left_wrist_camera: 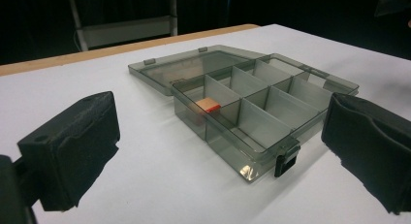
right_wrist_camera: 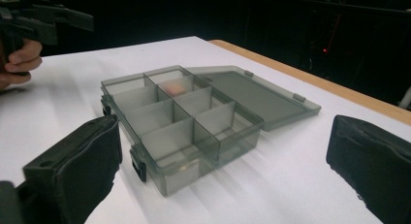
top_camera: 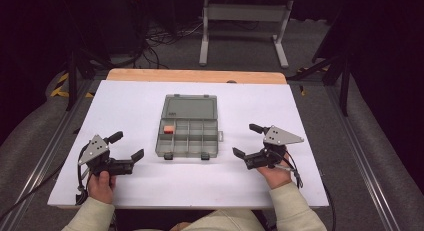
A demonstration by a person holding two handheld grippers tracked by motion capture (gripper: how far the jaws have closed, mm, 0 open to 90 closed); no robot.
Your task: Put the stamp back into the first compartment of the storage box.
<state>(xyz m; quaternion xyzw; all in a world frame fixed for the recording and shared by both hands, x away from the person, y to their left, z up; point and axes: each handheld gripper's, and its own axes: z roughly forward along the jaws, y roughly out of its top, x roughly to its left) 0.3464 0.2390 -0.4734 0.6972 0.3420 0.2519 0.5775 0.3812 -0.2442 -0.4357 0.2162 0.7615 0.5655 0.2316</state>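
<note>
While both hands rest low on the table, the scene reads as follows.

Left gripper: the left gripper (top_camera: 125, 146) sits at about 8 o'clock from the box, jaws spread wide, nothing between them, its hand (top_camera: 101, 186) gripping the handle.
Right gripper: the right gripper (top_camera: 247, 140) sits at about 4 o'clock from the box, jaws likewise wide apart and empty, its hand (top_camera: 276, 175) behind it.
Gripper count: two, each topped by one grey three-cornered plate and trailing one cable.
Gap to the box: both grippers are near the box but apart from it, one on each side.
Organizer box: one smoky clear organizer box (top_camera: 188, 133) lies near the table's middle, its lid (top_camera: 190, 107) folded flat open toward 12 o'clock.
Compartments: dividers split the tray into several cells; in the left gripper view about eight can be made out.
Latches: two dark latches (top_camera: 168, 156) on the front edge, at 6 o'clock.
Orange block: one small orange block (top_camera: 169, 128) sits in the far-left cell, at about 10 o'clock within the tray; in the left gripper view (left_wrist_camera: 208, 105) it leans near a divider.
Surface: one white table (top_camera: 125, 106), with a bare wooden strip (top_camera: 195, 75) along the far edge at 12 o'clock.
Room: dark surround, grey carpet, one white metal frame (top_camera: 245, 26) at 12 o'clock, cables on the floor at 11 o'clock.
</note>
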